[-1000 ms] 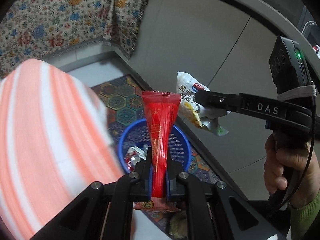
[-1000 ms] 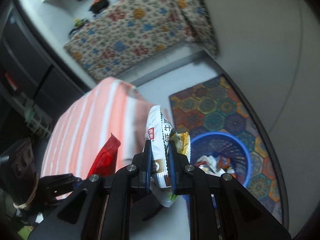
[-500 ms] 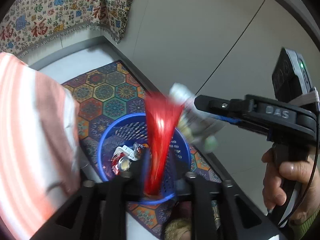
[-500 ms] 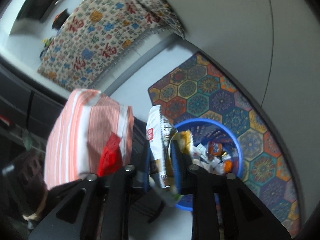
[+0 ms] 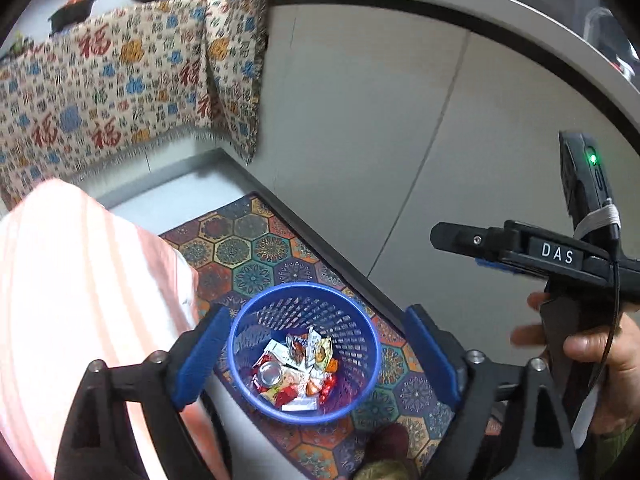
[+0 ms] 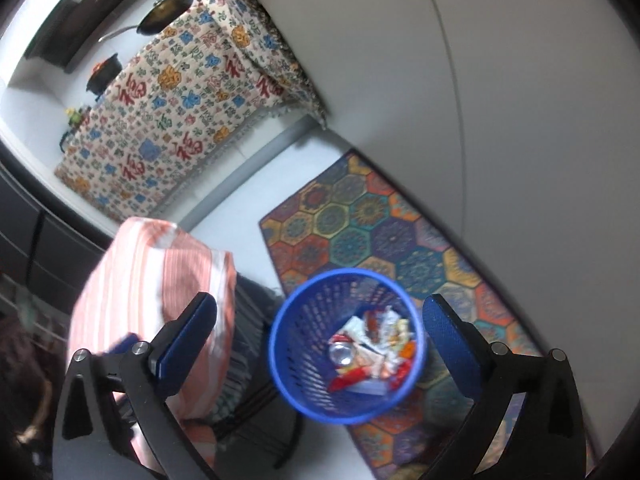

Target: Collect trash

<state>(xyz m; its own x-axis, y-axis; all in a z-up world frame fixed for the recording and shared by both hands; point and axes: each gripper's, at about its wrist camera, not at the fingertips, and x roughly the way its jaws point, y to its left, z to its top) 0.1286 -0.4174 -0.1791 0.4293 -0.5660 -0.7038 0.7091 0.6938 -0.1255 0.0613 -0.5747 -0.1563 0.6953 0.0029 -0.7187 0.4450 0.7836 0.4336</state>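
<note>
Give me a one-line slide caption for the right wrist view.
Open right gripper, jaws just opened and empty, above the blue basket of wrappers on the patterned rug.

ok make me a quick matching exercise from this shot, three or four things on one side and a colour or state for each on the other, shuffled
Things:
1. basket
2. rug
3. striped cloth
4. left gripper

Colour or state:
a. orange and white
b. open, nothing between its fingers
c. blue, with wrappers and a can inside
d. many-coloured hexagons

Pairs: 1-c, 2-d, 3-a, 4-b
</note>
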